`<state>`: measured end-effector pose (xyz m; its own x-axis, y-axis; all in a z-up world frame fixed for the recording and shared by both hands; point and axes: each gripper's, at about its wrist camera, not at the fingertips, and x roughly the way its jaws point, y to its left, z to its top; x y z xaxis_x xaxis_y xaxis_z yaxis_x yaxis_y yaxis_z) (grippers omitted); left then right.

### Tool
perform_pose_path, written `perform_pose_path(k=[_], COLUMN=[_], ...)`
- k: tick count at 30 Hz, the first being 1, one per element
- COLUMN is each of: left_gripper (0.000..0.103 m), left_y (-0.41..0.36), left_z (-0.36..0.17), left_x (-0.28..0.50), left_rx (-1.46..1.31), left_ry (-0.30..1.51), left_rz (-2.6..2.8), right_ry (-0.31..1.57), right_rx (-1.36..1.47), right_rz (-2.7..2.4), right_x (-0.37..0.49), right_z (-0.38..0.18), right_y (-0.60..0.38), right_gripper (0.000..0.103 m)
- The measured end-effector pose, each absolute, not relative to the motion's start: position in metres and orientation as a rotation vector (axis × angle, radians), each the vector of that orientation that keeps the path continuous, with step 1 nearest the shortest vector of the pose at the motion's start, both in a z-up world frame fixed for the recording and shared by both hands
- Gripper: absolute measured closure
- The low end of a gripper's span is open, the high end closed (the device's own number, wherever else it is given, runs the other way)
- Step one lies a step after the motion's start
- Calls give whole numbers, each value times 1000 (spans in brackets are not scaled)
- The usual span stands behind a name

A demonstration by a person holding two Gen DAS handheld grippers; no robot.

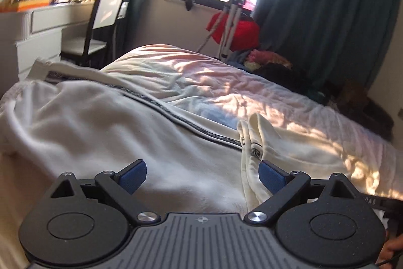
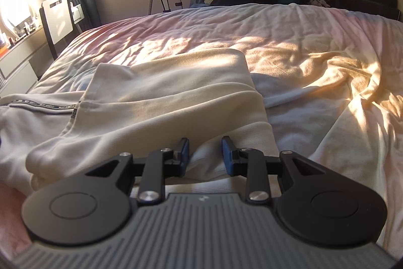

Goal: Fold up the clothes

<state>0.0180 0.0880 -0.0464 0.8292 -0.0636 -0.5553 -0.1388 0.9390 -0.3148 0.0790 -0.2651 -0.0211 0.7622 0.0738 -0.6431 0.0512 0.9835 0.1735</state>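
Garment: a cream top with dark patterned trim is seen spread, rumpled, on the bed.
Left claw: held wide apart over the cloth, nothing gripped.
Right claw: narrowed onto a raised fold, which is pinched between the pads.

Both tongs have black linkage arms, silver screws, blue finger pads and a ribbed grey body.

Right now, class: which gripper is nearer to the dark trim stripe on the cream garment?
Left. The left gripper hovers just below the trim stripe; the right gripper sits at the garment's plain folded end.
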Motion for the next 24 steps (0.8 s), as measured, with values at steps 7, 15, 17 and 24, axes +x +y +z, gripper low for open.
perform_pose_path(k=[7, 15, 17, 24], left_gripper=[6, 15, 16, 31], left_y=[192, 260, 269, 302], left_z=[-61, -110, -117, -137], left_x=[-1, 1, 5, 22], left_rx=[-833, -1310, -1376, -1456], left_ry=[687, 659, 612, 479], left_rz=[235, 294, 310, 314], right_ry=[698, 712, 710, 644], right_rx=[280, 309, 302, 248], right_rz=[16, 18, 20, 46], right_x=[76, 76, 76, 76], right_z=[-16, -17, -17, -10], right_y=[-279, -283, -282, -268], right_gripper=[72, 71, 71, 71])
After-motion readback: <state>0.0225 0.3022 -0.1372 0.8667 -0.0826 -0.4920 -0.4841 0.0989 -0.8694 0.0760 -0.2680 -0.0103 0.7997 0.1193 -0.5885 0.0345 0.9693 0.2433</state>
